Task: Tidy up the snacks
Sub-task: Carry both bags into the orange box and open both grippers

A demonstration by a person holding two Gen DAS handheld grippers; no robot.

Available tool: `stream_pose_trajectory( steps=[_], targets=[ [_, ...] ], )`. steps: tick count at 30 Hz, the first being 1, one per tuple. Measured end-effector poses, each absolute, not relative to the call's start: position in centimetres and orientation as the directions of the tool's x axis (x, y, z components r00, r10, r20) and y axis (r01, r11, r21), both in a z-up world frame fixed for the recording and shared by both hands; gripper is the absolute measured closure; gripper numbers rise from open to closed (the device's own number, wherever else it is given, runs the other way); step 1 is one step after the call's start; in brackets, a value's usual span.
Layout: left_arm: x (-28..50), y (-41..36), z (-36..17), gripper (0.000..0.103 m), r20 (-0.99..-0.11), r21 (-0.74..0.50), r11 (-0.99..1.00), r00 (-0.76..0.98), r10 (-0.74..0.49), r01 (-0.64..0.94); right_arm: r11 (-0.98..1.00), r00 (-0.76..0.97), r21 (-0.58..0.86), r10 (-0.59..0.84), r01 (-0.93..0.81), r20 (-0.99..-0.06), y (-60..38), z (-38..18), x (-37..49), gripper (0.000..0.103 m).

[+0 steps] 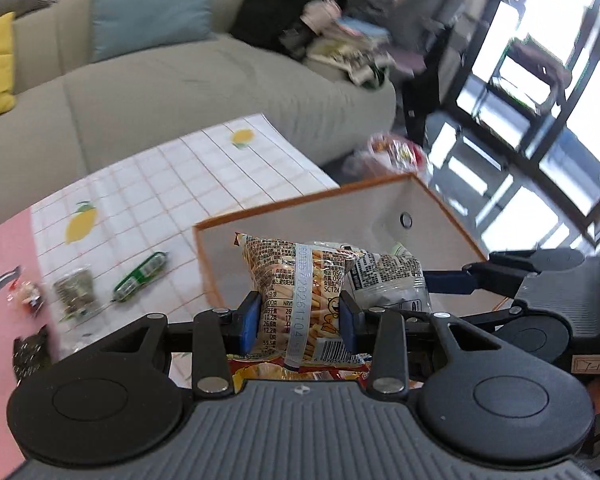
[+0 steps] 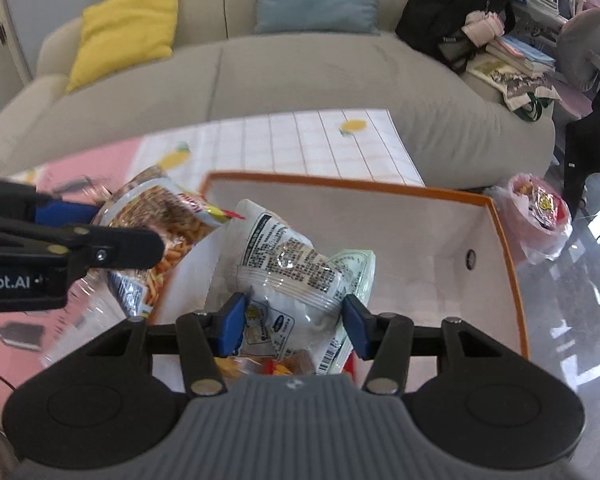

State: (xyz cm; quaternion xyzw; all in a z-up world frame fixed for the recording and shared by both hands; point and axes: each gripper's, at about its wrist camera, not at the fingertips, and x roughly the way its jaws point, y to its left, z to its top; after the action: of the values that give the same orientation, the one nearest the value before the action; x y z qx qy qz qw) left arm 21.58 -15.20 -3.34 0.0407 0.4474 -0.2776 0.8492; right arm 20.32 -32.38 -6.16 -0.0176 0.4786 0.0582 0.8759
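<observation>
My left gripper (image 1: 299,320) is shut on a yellow-orange fries snack bag (image 1: 296,280), held upright at the near left corner of the white box with an orange rim (image 1: 416,200). In the right wrist view that gripper (image 2: 108,226) and its fries bag (image 2: 168,216) hang beside the left wall of the box (image 2: 492,248). My right gripper (image 2: 294,320) is shut on a clear-and-white snack packet (image 2: 288,276) with a pale green packet (image 2: 356,264) pressed behind it, over the box's inside. The same white packet (image 1: 388,280) shows in the left wrist view, with a blue finger (image 1: 448,282) beside it.
On the checked tablecloth (image 1: 220,184) lie a green packet (image 1: 140,276), a grey packet (image 1: 76,292) and small red sweets (image 1: 26,296). A beige sofa (image 2: 300,80) with cushions and a black backpack (image 2: 452,4) stands behind. A plastic bag of snacks (image 2: 540,216) sits on the floor right of the box.
</observation>
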Motion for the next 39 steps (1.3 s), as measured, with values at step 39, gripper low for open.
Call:
stream_pose_trajectory(
  steps=[39],
  targets=[
    [25.9,-19.8,-9.4,0.04,-0.879,-0.001,0.801,0.382,-0.286,0.598,0.988,0.401,-0.06,0.003,-0.143,-0.916,-33.7,-12.9,24.6,0.045]
  ],
)
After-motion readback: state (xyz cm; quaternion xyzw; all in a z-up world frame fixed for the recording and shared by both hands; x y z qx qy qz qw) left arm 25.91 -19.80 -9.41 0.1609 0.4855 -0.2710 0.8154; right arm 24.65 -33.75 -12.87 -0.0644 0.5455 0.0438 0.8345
